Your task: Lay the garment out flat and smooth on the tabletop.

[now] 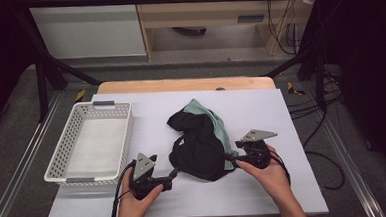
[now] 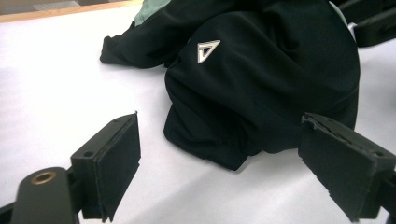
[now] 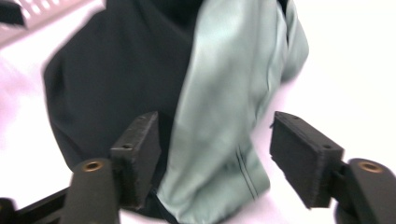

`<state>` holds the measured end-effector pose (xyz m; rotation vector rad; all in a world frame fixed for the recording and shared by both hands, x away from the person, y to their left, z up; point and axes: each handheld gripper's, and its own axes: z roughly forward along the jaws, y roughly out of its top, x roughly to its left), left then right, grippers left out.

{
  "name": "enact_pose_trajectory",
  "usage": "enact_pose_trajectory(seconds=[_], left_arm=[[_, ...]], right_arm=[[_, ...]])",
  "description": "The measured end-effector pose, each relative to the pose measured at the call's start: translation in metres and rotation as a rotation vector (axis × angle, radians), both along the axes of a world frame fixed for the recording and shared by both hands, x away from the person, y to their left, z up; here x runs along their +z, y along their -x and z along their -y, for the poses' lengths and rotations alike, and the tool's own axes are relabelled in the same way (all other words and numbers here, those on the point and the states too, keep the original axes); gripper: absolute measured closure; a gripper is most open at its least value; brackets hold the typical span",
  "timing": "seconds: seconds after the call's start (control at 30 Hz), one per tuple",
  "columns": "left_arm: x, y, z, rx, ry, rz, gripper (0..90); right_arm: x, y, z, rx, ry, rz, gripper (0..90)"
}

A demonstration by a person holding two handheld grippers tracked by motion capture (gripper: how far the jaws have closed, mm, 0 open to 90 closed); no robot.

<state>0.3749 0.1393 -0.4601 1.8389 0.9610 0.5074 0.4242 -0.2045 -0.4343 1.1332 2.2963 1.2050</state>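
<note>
We are holding both tongs spread beside the crumpled black garment [image 1: 199,148] on the tabletop [image 1: 261,115]: left tongs [image 1: 175,172], right tongs [image 1: 230,158], pinching nothing.

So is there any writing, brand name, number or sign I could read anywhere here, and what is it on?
No readable words or numbers anywhere.
Sign, no letters: a small pale triangle outline logo on the black garment.
White basket: a grey tab on its near rim and another on its far rim, too small to show any text.
Shelf front behind the table: a small grey plate, too blurred to read.
</note>
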Motion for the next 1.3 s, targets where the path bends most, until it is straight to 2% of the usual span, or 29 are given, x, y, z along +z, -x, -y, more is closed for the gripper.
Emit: enact_pose_trajectory(seconds=[0.17, 0.27, 0.4, 0.43, 0.5, 0.6, 0.83, 0.93, 0.97, 1.03, 1.07, 1.13, 1.2, 1.3], left_arm=[[-0.001, 0.000, 0.001, -0.001, -0.005, -0.003, 12.7], [-0.002, -0.001, 0.002, 0.001, -0.011, -0.002, 12.7], [-0.003, -0.003, 0.000, 0.026, -0.039, 0.029, 12.9], [-0.003, -0.005, -0.001, 0.033, -0.046, 0.028, 12.9], [-0.002, -0.006, -0.003, 0.040, -0.033, 0.018, 12.8], [-0.001, -0.005, -0.003, 0.038, -0.031, 0.027, 12.7], [-0.001, -0.003, 0.003, 0.024, -0.043, 0.036, 12.5], [0.000, -0.003, 0.001, 0.023, -0.038, 0.033, 12.5], [0.000, -0.002, 0.001, 0.023, -0.033, 0.030, 12.5], [0.000, -0.002, 0.000, 0.020, -0.027, 0.026, 12.5], [0.000, -0.002, 0.001, 0.019, -0.024, 0.025, 12.5], [0.001, -0.001, 0.000, 0.015, -0.026, 0.027, 12.5], [0.001, -0.001, 0.000, 0.018, -0.031, 0.035, 12.5], [0.002, -0.001, 0.000, 0.032, -0.059, 0.056, 12.6]], right_arm=[[0.012, 0.000, -0.012, 0.013, -0.016, 0.058, 24.1], [0.021, -0.006, -0.020, 0.022, -0.024, 0.091, 22.4], [0.034, -0.019, -0.032, 0.020, -0.025, 0.130, 21.9], [0.036, -0.023, -0.035, 0.018, -0.025, 0.132, 21.7], [0.040, -0.030, -0.040, 0.020, -0.031, 0.124, 21.3], [0.043, -0.038, -0.048, 0.020, -0.012, 0.122, 20.3], [0.047, -0.056, -0.060, -0.007, -0.040, 0.096, 19.5], [0.044, -0.064, -0.066, -0.024, -0.046, 0.096, 20.5], [0.043, -0.067, -0.067, -0.031, -0.038, 0.090, 21.2], [0.038, -0.073, -0.070, -0.039, -0.053, 0.069, 22.6], [0.035, -0.076, -0.071, -0.042, -0.065, 0.055, 26.4], [0.032, -0.078, -0.071, -0.039, -0.054, 0.033, 38.9], [0.031, -0.077, -0.068, -0.054, -0.051, 0.045, 55.4], [0.031, -0.074, -0.060, -0.063, -0.055, 0.046, 74.5]])
